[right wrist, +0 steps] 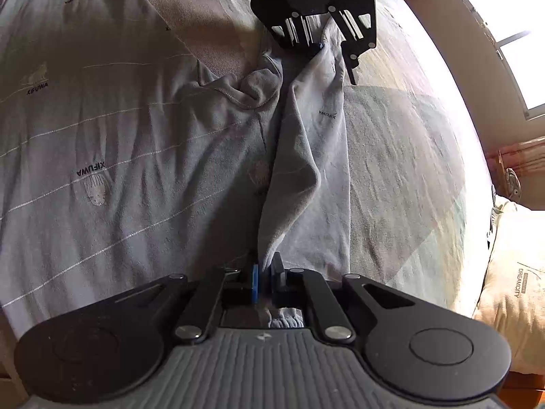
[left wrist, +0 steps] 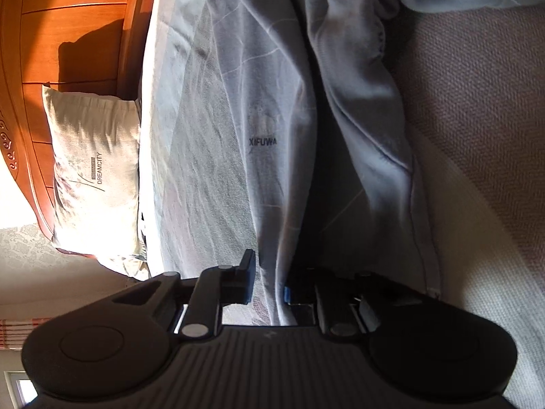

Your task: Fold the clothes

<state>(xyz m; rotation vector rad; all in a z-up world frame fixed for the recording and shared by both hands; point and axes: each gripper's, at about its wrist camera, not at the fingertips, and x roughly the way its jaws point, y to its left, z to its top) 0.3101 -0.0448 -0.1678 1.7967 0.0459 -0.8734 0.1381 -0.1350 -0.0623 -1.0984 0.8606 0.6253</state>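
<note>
On the bed [right wrist: 402, 156], a grey garment [right wrist: 136, 143] printed with XIFUWA lies spread — one long edge of it raised in a ridge between the two grippers. The right gripper [right wrist: 265, 272] is clamped on the near end of that ridge; the left gripper [right wrist: 322, 46] is clamped on the far end. A pillow [left wrist: 92, 170] leans against the wooden headboard [left wrist: 68, 34].

left gripper [left wrist: 269, 286]: right-hand finger buried behind the grey garment [left wrist: 272, 156] fold and in dark shadow, pad contact not readable; pillow [right wrist: 511, 289] cut by frame edge in right wrist view; garment's far end runs off the top; window [right wrist: 504, 30] blown out, nothing readable through it
</note>
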